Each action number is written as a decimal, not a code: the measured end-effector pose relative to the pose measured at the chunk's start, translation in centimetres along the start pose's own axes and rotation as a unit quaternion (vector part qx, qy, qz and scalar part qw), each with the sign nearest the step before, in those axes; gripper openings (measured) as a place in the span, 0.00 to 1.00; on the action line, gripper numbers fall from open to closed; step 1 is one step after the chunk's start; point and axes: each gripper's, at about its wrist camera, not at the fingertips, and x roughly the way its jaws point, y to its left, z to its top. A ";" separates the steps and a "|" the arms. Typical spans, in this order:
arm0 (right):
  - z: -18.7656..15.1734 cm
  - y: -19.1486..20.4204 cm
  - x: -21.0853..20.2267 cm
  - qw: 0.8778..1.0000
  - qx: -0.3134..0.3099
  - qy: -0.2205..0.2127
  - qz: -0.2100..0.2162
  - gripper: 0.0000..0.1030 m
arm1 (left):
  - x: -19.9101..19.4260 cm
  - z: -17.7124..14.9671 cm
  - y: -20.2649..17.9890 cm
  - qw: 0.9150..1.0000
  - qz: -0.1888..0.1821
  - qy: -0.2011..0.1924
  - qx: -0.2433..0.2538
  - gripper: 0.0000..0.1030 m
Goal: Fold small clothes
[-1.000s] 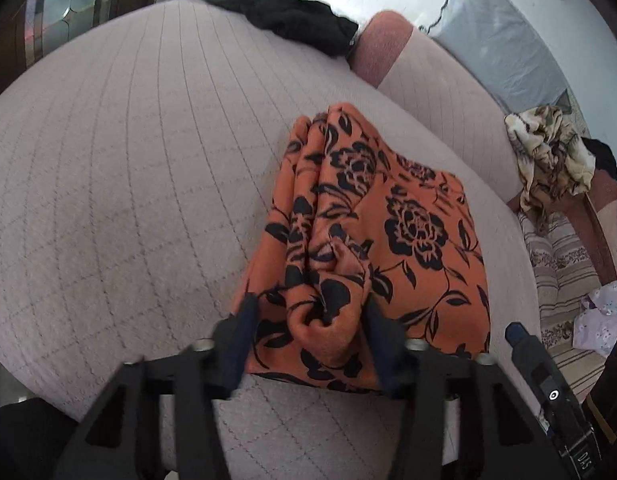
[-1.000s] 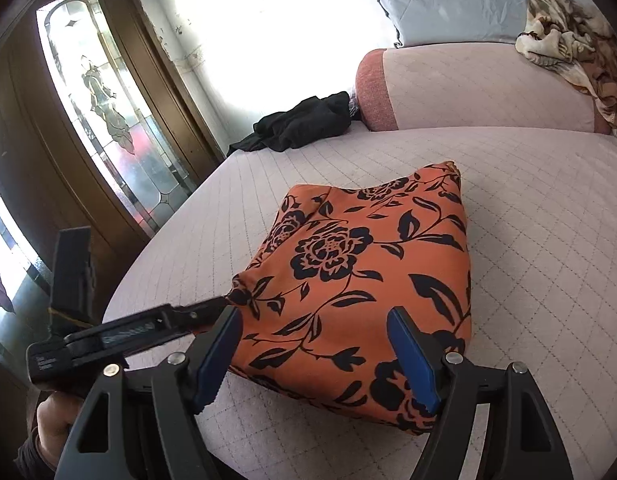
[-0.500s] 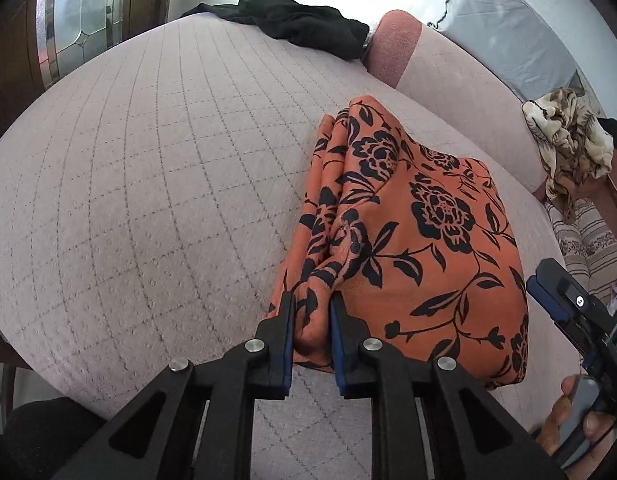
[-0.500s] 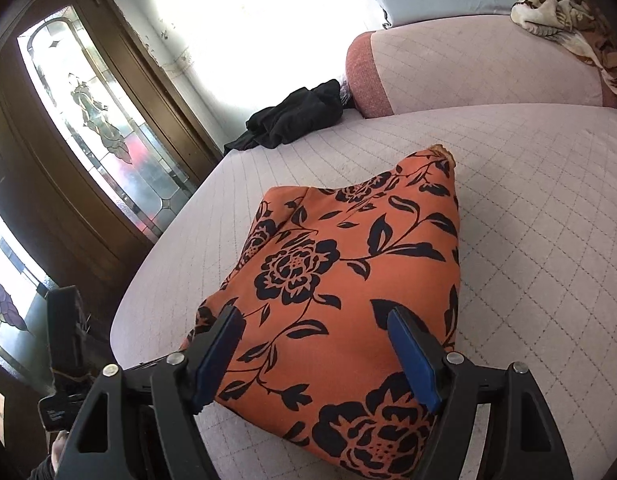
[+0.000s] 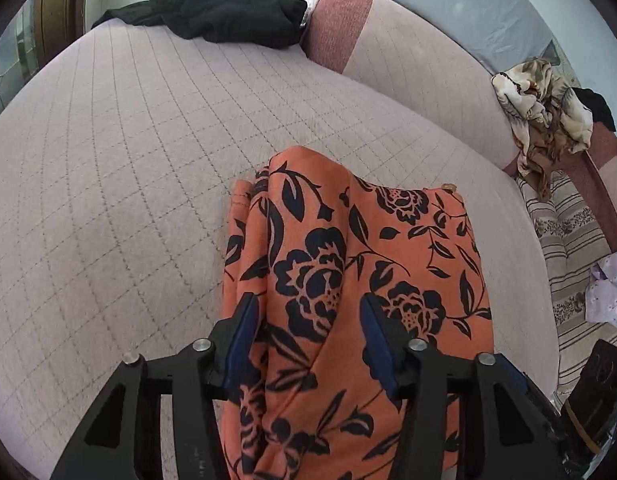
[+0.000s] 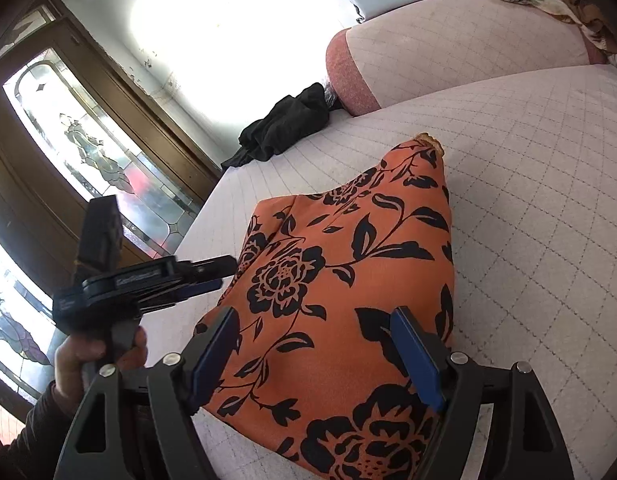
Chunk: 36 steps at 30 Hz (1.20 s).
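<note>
Left wrist view: your left gripper (image 5: 306,334) has its jaws spread apart, the blue pads standing either side of a raised fold of the orange floral garment (image 5: 360,280), with a gap between the cloth and the pads. It grips nothing. The garment lies folded on the pale quilted bed (image 5: 128,168), near the front edge, its far end bunched into a ridge. A black garment (image 5: 224,12) lies heaped at the far edge of the bed, just beside the pink-ended bolster (image 5: 408,52). A grey pillow (image 5: 488,12) leans behind the bolster. A beige patterned cloth (image 5: 544,100) is draped over the bolster's right end. A striped cushion (image 5: 568,240) sits beyond the bed on the right.

Right wrist view: your right gripper (image 6: 316,356) is likewise released, jaws wide, straddling the near end of the orange floral garment (image 6: 348,280) without clamping it. The cloth spans the space between the pads and runs past them. The garment rests flat on the bed (image 6: 528,160), tapering to a point at its far end. To the left, your left gripper (image 6: 212,274) appears side-on at the garment's left edge; whether it touches the cloth cannot be determined from here. Your left hand (image 6: 96,354) holds its handle. The black garment (image 6: 288,128) lies against the bolster (image 6: 448,52), and a wooden door with stained glass (image 6: 80,136) stands on the left.
</note>
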 end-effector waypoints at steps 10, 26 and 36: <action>-0.1 -0.3 0.0 1.000 0.001 0.000 0.012 0.79 | -2.0 -1.1 0.3 0.998 0.019 -0.064 -0.006 0.11; 1.6 -2.4 5.5 0.980 0.114 0.121 0.106 0.92 | 1.5 -1.9 1.8 0.999 0.020 -0.020 -0.023 0.16; 1.0 -2.2 5.0 0.982 0.116 0.091 0.117 0.92 | -1.1 -4.5 -4.7 0.994 0.062 -0.064 0.065 0.36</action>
